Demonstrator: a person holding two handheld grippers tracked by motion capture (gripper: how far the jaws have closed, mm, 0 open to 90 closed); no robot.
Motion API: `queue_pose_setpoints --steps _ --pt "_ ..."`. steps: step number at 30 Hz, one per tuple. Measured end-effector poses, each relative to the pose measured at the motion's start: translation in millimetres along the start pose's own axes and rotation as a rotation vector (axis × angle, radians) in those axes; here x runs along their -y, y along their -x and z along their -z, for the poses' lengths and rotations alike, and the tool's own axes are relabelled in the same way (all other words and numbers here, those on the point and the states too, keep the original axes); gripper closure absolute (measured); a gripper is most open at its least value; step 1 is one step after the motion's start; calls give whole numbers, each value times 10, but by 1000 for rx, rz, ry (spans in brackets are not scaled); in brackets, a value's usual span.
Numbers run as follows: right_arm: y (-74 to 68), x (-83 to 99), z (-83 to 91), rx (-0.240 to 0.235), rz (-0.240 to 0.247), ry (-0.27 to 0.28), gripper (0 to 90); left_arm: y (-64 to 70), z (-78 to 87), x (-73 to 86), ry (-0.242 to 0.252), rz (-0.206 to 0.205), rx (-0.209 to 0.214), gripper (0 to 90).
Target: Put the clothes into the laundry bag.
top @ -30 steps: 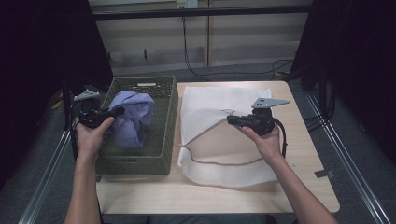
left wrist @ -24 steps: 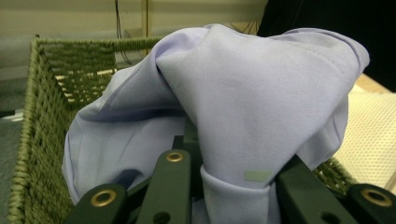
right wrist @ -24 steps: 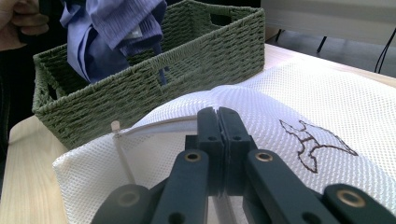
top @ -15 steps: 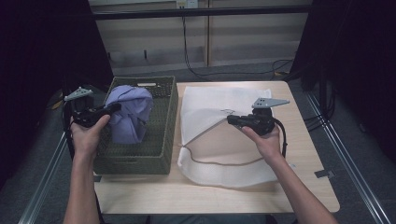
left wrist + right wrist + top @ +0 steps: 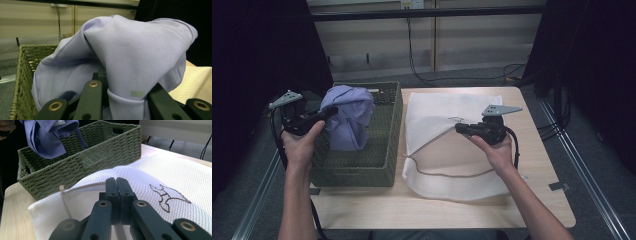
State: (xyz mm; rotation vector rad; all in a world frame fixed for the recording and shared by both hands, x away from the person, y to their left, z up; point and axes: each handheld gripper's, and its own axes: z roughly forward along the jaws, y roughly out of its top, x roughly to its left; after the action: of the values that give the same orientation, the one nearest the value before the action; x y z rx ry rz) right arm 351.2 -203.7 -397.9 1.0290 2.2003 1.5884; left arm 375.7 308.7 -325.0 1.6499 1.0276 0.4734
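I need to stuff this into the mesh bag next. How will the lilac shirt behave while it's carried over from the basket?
Probably floppy: the lilac shirt hangs in loose folds from the left gripper above the green basket. It looks light, bunching softly between the jaws. Its trailing end may drag or catch on the white mesh bag.

I count one lilac shirt point(image 5: 348, 116), one green wicker basket point(image 5: 362, 165), one white mesh bag point(image 5: 447, 112) on my worktop point(image 5: 532, 200).
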Motion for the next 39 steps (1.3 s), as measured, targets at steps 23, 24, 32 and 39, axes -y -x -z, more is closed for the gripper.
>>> queue_pose_setpoints --steps 23,24,32,39 --pt "6 -11 20 2 9 4 892 258 243 -189 102 -78 67 780" --pt "5 -10 16 2 9 1 892 270 249 -194 106 -78 69 780" --pt "6 -7 6 2 9 -3 893 382 325 -258 142 -103 94 780" --pt "11 -3 4 0 8 -6 893 549 428 -345 179 -142 125 780"
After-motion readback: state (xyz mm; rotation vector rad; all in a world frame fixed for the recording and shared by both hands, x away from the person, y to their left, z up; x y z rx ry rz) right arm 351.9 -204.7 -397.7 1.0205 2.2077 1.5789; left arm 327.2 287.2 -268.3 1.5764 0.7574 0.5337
